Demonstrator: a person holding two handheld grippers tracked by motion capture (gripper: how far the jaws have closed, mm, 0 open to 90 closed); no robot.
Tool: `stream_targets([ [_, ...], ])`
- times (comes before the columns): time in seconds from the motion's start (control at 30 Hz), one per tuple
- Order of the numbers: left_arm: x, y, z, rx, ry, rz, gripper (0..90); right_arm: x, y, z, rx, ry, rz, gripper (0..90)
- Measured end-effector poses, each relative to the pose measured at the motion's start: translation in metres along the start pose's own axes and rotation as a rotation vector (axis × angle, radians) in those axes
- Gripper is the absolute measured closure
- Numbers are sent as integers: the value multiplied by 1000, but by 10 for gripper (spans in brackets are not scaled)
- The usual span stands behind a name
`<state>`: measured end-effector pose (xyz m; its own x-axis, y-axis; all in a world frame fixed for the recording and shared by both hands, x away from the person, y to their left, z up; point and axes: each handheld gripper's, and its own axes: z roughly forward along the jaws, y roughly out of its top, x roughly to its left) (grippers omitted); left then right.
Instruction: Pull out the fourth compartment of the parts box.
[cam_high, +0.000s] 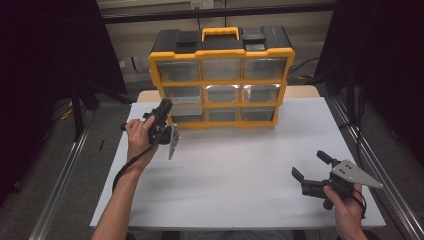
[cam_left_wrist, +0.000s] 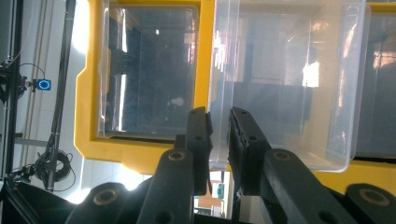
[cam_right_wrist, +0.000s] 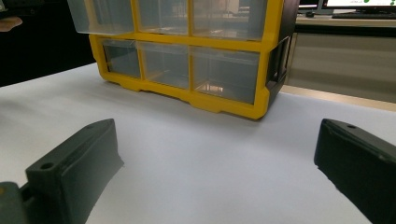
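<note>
Left gripper (cam_left_wrist: 218, 140) clamped on clear drawer (cam_left_wrist: 280, 84) wall, wrist raised; right gripper (cam_high: 311, 166) wide open, hovering low

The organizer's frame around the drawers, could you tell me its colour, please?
Yellow frame with a black back, clearest in the high view.

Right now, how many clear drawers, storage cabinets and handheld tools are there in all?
clear drawers: 9
yellow cabinet: 1
tools: 2, the left tool and the right tool
Total: 12
</note>
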<state>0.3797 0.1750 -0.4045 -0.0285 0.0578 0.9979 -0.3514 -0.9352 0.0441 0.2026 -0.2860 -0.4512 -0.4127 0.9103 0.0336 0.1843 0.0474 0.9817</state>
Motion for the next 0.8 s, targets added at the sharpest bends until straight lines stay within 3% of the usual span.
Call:
stream_targets([
  [0.33, 0, 1, -4, -8, -3, 1, 790, 0, 0, 0, 5, -1, -4, 0],
  [0.8, -1, 3, -8, -6, -5, -35, 786, 0, 0, 1, 5, 0, -6, 0],
])
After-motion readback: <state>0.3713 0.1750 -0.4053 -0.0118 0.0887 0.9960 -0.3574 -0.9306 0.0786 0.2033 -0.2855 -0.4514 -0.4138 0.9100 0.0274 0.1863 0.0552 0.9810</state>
